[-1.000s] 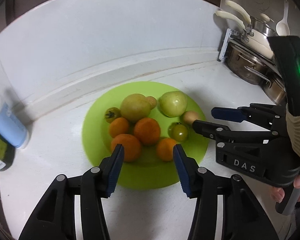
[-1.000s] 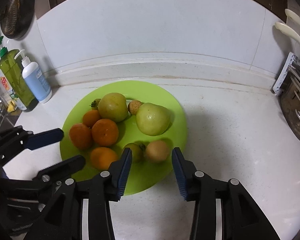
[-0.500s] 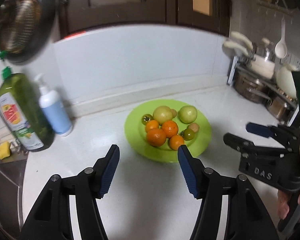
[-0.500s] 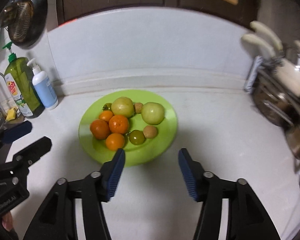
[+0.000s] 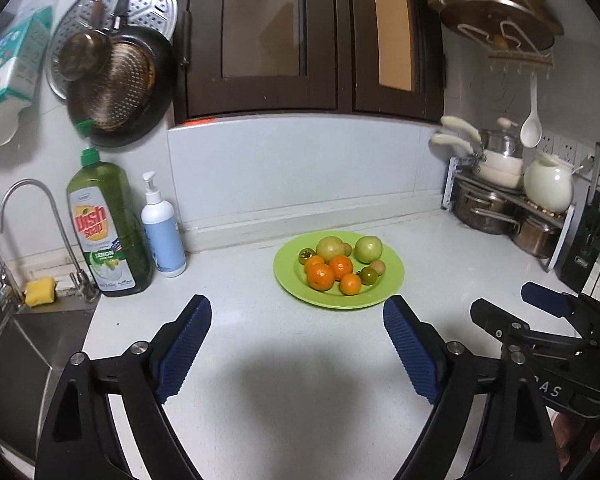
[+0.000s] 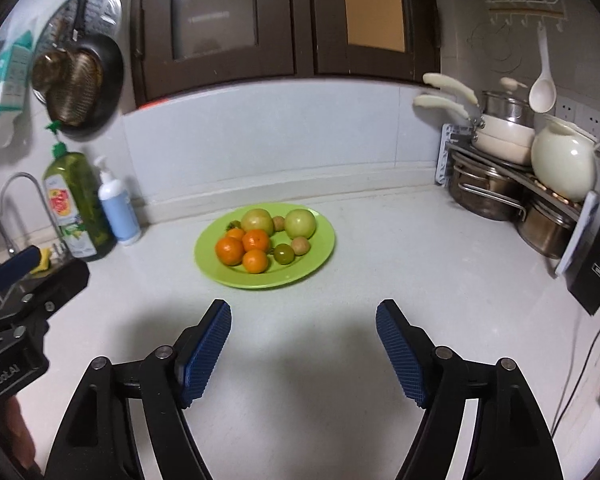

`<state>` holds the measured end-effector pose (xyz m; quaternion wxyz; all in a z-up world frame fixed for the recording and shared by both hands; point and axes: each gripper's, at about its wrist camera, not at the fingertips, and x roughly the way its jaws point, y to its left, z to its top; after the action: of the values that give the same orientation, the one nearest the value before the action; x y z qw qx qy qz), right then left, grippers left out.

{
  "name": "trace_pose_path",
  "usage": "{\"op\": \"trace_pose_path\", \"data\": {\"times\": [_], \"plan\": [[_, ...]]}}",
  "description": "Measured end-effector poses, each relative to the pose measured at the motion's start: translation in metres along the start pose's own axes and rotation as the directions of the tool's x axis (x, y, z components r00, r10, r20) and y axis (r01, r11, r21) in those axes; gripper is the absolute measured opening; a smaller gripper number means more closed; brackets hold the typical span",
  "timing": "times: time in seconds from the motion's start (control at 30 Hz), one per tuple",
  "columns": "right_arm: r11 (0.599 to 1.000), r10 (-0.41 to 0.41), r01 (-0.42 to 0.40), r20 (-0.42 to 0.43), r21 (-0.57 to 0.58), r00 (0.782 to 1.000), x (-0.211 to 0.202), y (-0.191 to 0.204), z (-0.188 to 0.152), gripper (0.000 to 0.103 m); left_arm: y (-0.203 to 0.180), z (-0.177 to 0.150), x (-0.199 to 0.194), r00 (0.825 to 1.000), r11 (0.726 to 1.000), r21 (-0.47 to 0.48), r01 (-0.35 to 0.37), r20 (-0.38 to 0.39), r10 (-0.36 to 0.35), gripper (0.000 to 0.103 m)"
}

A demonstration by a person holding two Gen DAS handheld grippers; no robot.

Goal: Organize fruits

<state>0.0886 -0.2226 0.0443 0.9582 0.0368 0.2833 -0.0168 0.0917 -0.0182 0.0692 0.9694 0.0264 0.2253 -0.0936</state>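
A green plate (image 5: 392,276) (image 6: 324,244) sits on the white counter and holds several fruits: oranges (image 5: 321,276) (image 6: 229,251), two pale green round fruits (image 5: 368,249) (image 6: 300,223), small green tomatoes (image 6: 284,255) and small brown fruits (image 6: 301,245). My left gripper (image 5: 296,322) is open and empty, well back from the plate. My right gripper (image 6: 303,320) is open and empty, also back from the plate. The right gripper shows at the right edge of the left wrist view (image 5: 512,312); the left gripper shows at the left of the right wrist view (image 6: 40,268).
A dish soap bottle (image 5: 104,232) and a white pump bottle (image 5: 162,232) stand at the left by the sink (image 5: 16,344) and tap. A rack with pots and a white kettle (image 6: 564,164) fills the right corner. A black knife block (image 6: 596,268) stands beside it.
Both grippers have pulled back and up from the plate. The plate now looks small and far off, and the sink, bottles and pot rack have come into view.
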Motion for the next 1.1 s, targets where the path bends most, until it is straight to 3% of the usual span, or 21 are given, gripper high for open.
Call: {"op": "trace_pose_path", "data": {"times": [0.17,0.37,1.1], "plan": [[1.000,-0.020,0.021,0.069,-0.002,0.997,-0.031,0.001,-0.007,0.083,-0.001,-0.009,-0.020,1.000,1.000,0.010,0.003,0.030,-0.003,0.095],[1.000,-0.019,0.020,0.100,-0.012,0.995,-0.052,0.006,-0.011,0.084,0.001,-0.010,-0.037,0.998,1.000,-0.002,-0.022,0.059,0.022,0.103],[1.000,-0.020,0.022,0.146,-0.015,0.989,-0.076,0.006,-0.011,0.085,0.006,-0.006,-0.062,0.995,1.000,-0.016,-0.025,0.092,0.026,0.103]]}}
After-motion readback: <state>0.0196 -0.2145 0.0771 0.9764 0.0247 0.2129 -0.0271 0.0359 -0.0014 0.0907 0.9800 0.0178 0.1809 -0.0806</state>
